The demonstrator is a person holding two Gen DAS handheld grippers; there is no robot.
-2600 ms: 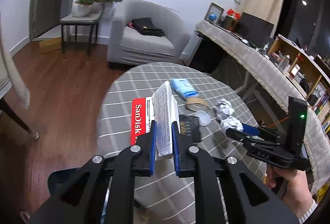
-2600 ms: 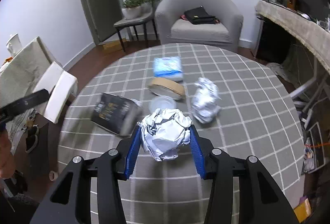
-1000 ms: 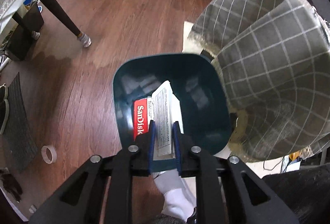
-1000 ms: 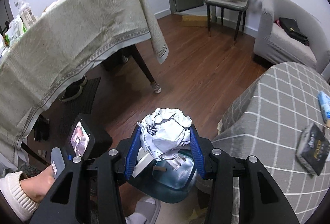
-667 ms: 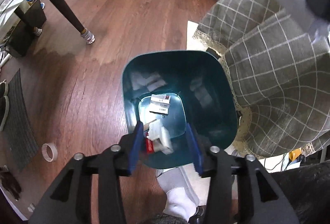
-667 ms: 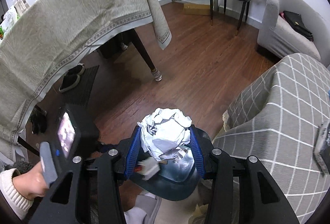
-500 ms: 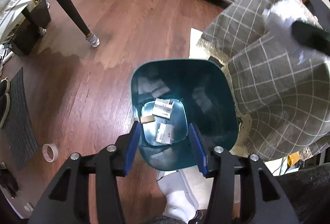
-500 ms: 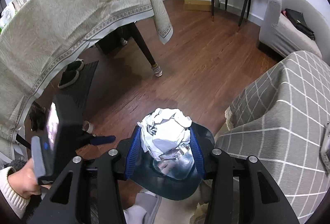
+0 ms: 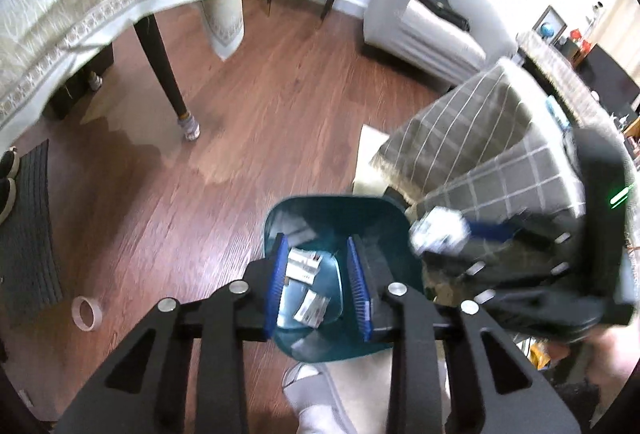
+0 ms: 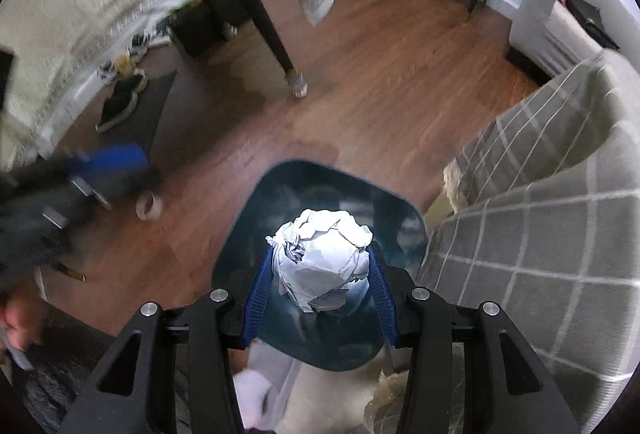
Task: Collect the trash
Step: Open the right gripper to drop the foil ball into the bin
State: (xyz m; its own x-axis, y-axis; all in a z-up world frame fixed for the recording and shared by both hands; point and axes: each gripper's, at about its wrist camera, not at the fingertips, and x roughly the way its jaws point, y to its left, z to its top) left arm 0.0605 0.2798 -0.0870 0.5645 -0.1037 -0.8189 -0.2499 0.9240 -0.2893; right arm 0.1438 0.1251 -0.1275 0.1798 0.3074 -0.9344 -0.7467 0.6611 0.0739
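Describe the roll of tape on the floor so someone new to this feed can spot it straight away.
Start at the teal trash bin standing on the wood floor beside the round table's checked cloth. Look left across the bare boards, toward the dark ribbed mat. The roll of tape lies flat there, a small pale ring with an open middle, the only loose round thing on that stretch of floor.

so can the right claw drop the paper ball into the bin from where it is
Probably yes. The right claw grips the paper ball right over the open mouth of the bin, with nothing between them. The left claw is empty and, seen from the right wrist, off to the side.
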